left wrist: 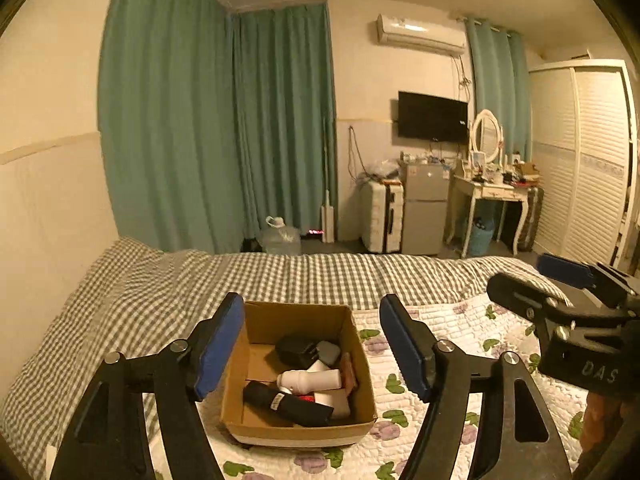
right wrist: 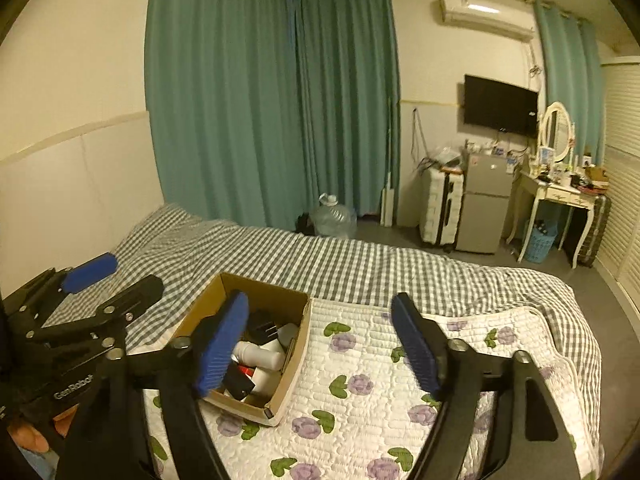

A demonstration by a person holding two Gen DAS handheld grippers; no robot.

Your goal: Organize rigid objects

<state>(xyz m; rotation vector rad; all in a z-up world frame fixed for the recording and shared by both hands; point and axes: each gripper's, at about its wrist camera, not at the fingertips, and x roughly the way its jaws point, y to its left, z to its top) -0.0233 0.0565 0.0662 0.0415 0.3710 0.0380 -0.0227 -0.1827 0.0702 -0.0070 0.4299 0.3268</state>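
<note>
An open cardboard box (left wrist: 360, 354) sits on the floral quilt on the bed. It holds a white bottle (left wrist: 310, 380), a black folded umbrella (left wrist: 288, 400), a black charger (left wrist: 296, 350) and other small items. My left gripper (left wrist: 312, 344) is open and empty, held above the box, with the box between its fingers. My right gripper (right wrist: 324, 344) is open and empty, to the right of the box (right wrist: 296, 356), its left finger (right wrist: 220, 348) over the box's contents. Each gripper shows at the edge of the other's view.
The bed has a grey checked blanket (left wrist: 280, 276) and a floral quilt (right wrist: 400, 380). Beyond it are green curtains, a water jug (left wrist: 280, 236), a suitcase, a small fridge, a dressing table (left wrist: 488, 192) and a wardrobe.
</note>
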